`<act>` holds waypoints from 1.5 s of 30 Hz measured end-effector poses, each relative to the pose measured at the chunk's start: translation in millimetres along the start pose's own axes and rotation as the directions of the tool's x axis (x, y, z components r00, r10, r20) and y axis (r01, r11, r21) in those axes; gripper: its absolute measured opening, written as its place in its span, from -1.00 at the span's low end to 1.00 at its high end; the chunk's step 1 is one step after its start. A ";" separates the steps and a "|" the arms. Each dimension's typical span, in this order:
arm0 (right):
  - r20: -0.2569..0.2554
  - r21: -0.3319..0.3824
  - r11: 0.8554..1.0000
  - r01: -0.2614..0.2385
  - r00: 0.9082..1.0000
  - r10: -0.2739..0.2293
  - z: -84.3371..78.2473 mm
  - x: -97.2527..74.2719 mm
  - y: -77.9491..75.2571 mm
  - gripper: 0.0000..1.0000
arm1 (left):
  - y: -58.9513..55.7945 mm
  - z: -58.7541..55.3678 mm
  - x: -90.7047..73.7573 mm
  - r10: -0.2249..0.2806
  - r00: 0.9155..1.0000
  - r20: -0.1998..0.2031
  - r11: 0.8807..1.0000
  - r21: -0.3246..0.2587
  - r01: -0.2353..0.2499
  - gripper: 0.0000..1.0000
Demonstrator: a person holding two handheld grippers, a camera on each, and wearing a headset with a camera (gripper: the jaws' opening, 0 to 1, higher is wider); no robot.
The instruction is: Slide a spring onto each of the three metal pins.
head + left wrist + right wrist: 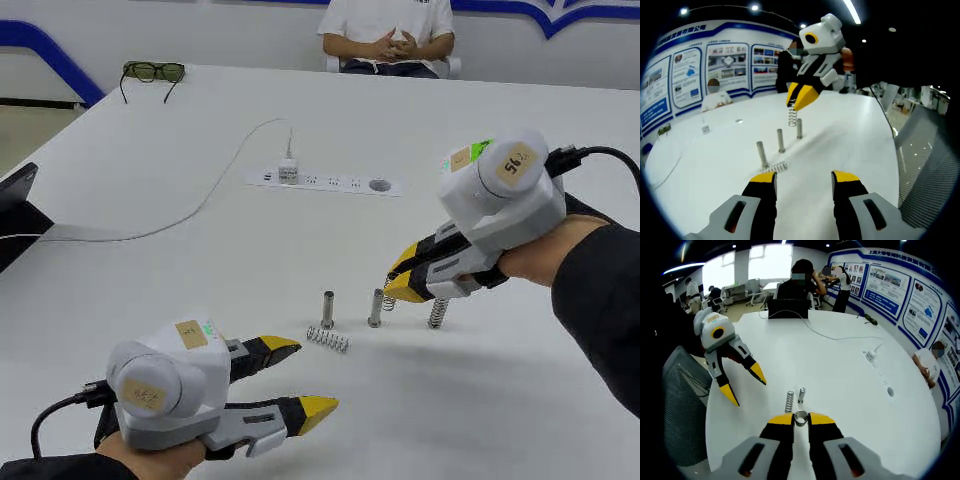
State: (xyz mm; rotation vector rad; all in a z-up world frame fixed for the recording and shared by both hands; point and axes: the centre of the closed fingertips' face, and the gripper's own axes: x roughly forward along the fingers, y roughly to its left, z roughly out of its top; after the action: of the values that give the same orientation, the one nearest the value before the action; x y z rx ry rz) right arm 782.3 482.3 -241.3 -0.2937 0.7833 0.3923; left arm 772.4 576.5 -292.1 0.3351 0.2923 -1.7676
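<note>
The 3 pins (327,309) are dull grey metal, the springs (327,339) shiny wire, the table (200,300) smooth matt white.

A tan sticker (516,163) on the white rear body of the right gripper (392,282), behind its jaws, reads "95". Two tan stickers (145,395) behind the left gripper (315,373) jaws are illegible. So is the print on the blue-and-white wall posters (690,75) far beyond the jaws.

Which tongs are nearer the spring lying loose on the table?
Left. The left tongs sit open just short of the loose spring; the right tongs are farther off by the pins, gripping a second spring.
</note>
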 end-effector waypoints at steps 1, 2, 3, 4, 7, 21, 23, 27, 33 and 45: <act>0.002 0.007 1.000 0.010 1.000 -0.010 -0.1 1.2 -3.7 -0.77 | 0.2 -0.2 0.0 0.000 1.000 0.000 1.000 0.000 0.000 -0.11; 0.003 0.010 1.000 0.015 1.000 -0.015 -0.1 1.8 -5.5 -0.77 | 0.3 -0.3 0.0 0.000 1.000 -0.001 1.000 0.000 0.000 -0.11; 0.004 0.012 1.000 0.023 1.000 -0.023 0.2 2.3 -7.6 -0.77 | 0.4 -0.5 0.0 0.000 1.000 -0.002 1.000 0.000 0.000 -0.11; 0.007 0.018 0.999 0.033 0.999 -0.033 0.7 2.8 -10.4 -0.77 | 0.5 -0.6 0.0 0.000 1.000 -0.002 1.000 0.000 0.000 -0.11; 0.010 0.031 0.998 0.045 0.999 -0.045 0.9 4.7 -15.3 -0.77 | 0.4 -1.0 0.0 -0.001 1.000 -0.003 1.000 -0.002 0.001 -0.11; 0.007 0.062 0.997 0.052 0.999 -0.052 -1.1 17.4 -23.2 -0.77 | 0.6 -4.1 -0.7 -0.003 1.000 -0.014 1.000 -0.004 0.003 -0.13; 0.006 0.061 0.997 0.052 0.999 -0.053 -1.3 18.1 -23.6 -0.77 | 1.0 -4.5 -0.9 -0.002 1.000 -0.014 1.000 -0.004 0.002 -0.13; 0.002 0.060 0.997 0.048 0.999 -0.048 -2.2 20.0 -23.5 -0.77 | 1.8 -5.3 -1.1 0.000 1.000 -0.016 1.000 -0.007 0.000 -0.13; -0.007 0.071 0.997 0.043 0.999 -0.043 -5.8 24.5 -23.9 -0.77 | 1.5 -5.3 -0.2 0.000 1.000 -0.014 1.000 -0.007 0.000 -0.13; -0.025 0.100 0.994 0.042 0.999 -0.040 -17.7 39.2 -23.1 -0.76 | 2.1 -7.0 -0.1 0.004 1.000 -0.014 1.000 -0.012 -0.004 -0.13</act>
State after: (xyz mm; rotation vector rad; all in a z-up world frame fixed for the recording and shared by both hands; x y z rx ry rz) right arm 806.8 463.8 -279.4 -0.2203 0.8159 0.3103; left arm 774.9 578.8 -298.5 0.3393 0.3123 -1.7597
